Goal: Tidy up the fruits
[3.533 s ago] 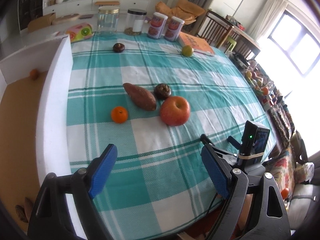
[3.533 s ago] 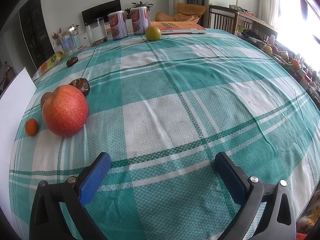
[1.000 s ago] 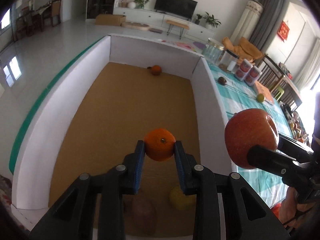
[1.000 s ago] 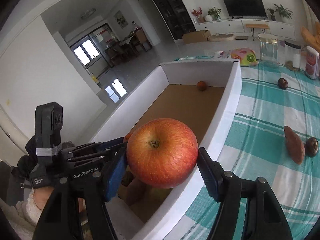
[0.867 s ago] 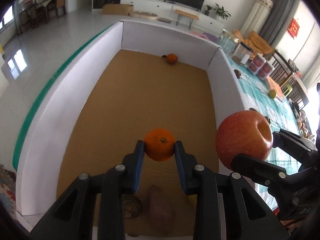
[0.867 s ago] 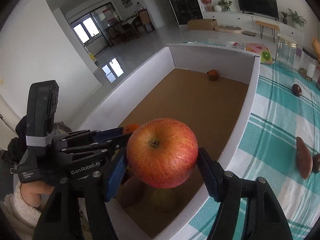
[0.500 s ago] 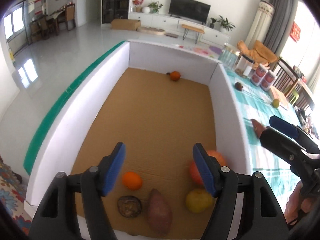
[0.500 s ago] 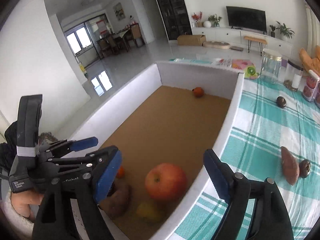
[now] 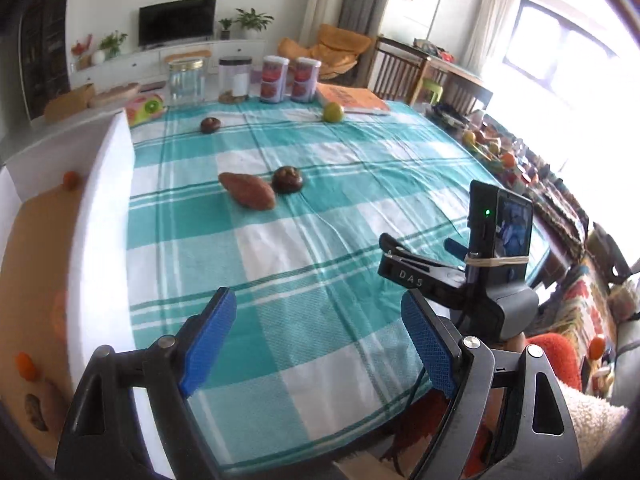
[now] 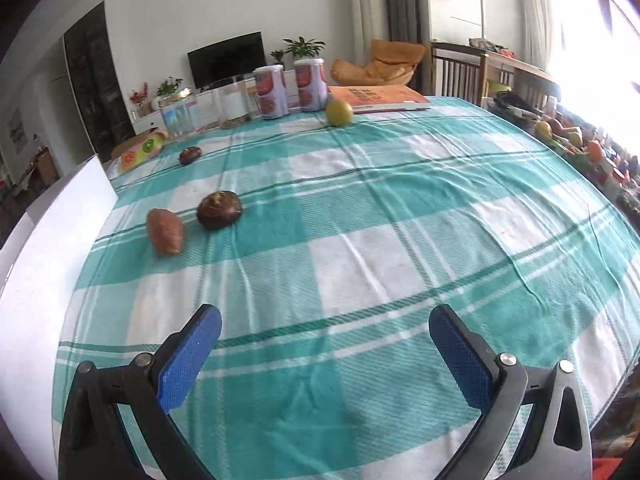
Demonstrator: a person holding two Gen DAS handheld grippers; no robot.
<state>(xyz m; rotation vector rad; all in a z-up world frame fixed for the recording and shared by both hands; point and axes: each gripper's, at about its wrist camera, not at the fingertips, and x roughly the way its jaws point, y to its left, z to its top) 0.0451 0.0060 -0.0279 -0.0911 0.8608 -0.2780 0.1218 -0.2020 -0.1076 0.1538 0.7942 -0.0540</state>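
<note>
Both grippers are open and empty over the near part of the checked tablecloth. My left gripper (image 9: 316,340) hovers beside the white box (image 9: 100,216). My right gripper (image 10: 326,356) also shows in the left wrist view (image 9: 416,256) at right. A sweet potato (image 9: 247,196) (image 10: 165,231) and a dark brown round fruit (image 9: 287,179) (image 10: 219,209) lie side by side mid-table. A second dark fruit (image 9: 210,125) (image 10: 189,155) and a green-yellow fruit (image 9: 333,112) (image 10: 339,112) lie farther back. Inside the box are two small oranges (image 9: 71,179) (image 9: 25,366) and a dark fruit (image 9: 34,416).
Two glass jars (image 9: 185,82), two cans (image 9: 290,79) and an orange book (image 9: 352,100) stand along the far table edge. A kiwi-print packet (image 9: 145,109) lies by the box's far corner. The table's right edge drops off to chairs and clutter.
Both grippers have swung from over the box to over the table. The orange and apple they let go of half a second ago stay in the box.
</note>
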